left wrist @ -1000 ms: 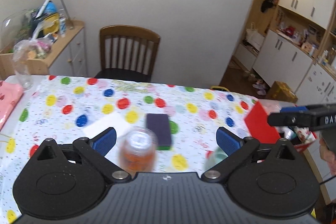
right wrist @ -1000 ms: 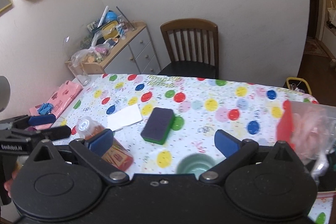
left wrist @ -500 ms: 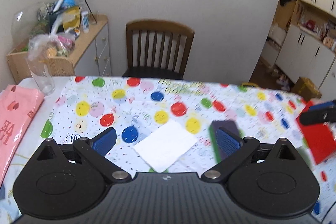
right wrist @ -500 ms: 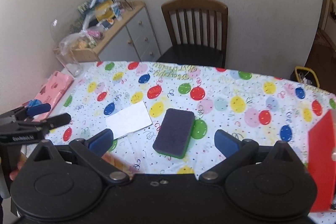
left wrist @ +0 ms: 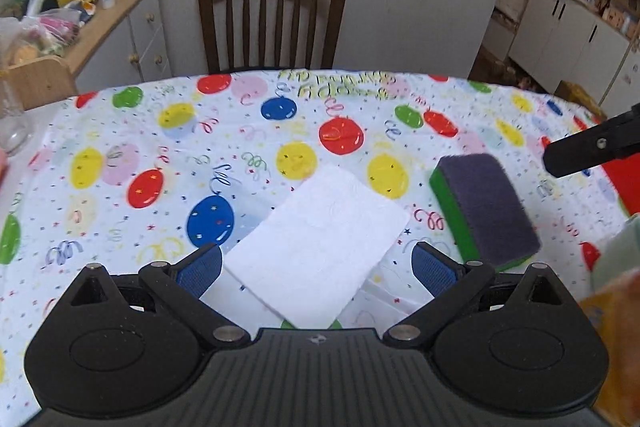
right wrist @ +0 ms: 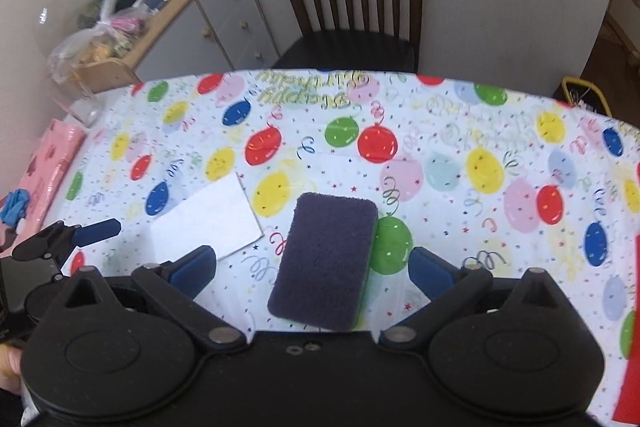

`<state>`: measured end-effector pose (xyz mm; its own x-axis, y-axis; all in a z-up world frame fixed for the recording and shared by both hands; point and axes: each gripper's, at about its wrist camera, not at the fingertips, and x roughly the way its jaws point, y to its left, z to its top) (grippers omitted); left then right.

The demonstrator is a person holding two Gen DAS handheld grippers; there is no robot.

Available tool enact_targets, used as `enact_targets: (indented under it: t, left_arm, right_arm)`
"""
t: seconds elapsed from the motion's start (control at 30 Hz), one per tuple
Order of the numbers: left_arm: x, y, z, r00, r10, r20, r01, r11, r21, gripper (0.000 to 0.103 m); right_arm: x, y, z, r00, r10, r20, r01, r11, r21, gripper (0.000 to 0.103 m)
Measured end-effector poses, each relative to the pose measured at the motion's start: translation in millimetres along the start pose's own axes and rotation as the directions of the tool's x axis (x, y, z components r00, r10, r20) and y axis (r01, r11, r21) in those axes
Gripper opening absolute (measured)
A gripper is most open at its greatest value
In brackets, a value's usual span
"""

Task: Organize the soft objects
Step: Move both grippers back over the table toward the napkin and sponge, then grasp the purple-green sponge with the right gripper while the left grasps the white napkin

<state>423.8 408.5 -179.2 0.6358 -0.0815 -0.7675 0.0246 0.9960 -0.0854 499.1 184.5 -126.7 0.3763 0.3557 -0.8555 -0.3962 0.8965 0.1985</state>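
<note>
**Ana:** Balloon-print cloth covers the counter [left wrist: 120, 147], with a brown slatted wooden chair [left wrist: 272, 23] pushed in at its far side. Taking the flat white folded cloth [left wrist: 320, 239] as our marker, what sits where?

**Ben:** Well left of it, at the counter's edge, lies a pink printed plastic bag [right wrist: 52, 159], and behind that a clear empty-looking glass [left wrist: 12, 123]. The left tool [left wrist: 316, 263] hovers right over the white cloth, its blue pads spread wide on either side, gripping nothing. Just right of the cloth lies the rectangular sponge with a dark purple scouring top and green foam base [right wrist: 324, 259]. The right tool [right wrist: 312, 267] hangs over that, jaws likewise spread, empty.

**Ana:** How will they handle?

**Ben:** Both light, I'd judge. The cloth is limp and thin; pinch one edge, or it will sag and unfold. The sponge squashes but springs back, so close across its narrow width, on the long sides.

**Ana:** Any containers?

**Ben:** Only that glass, and a pale green rim at the far right, too blurred to read. A red flat thing [right wrist: 628, 347] lies beyond the sponge.
</note>
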Motion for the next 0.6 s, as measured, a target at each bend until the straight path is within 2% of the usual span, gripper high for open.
enact_targets:
  t: [0.33,0.47,0.6]
  left_arm:
    - [47.0,-4.6,-3.2,0.999,0.016,-0.050,-0.014,0.999,0.048,0.101]
    - [50.9,-6.8,-2.5,0.999,0.038,-0.028,-0.036,0.997,0.064,0.100]
    - [52.6,-8.9,-1.3,0.998,0.068,0.000,-0.068,0.995,0.076,0.093]
  right_arm:
    - [55.5,1.6,2.0,0.997,-0.046,-0.066,0.047,0.999,0.017,0.102]
    - [68.8,5.2,0.4,0.996,-0.044,-0.083,0.046,0.999,0.024,0.102]
    - [79.8,10.7,-1.0,0.994,-0.063,-0.094,0.065,0.998,0.012,0.102]
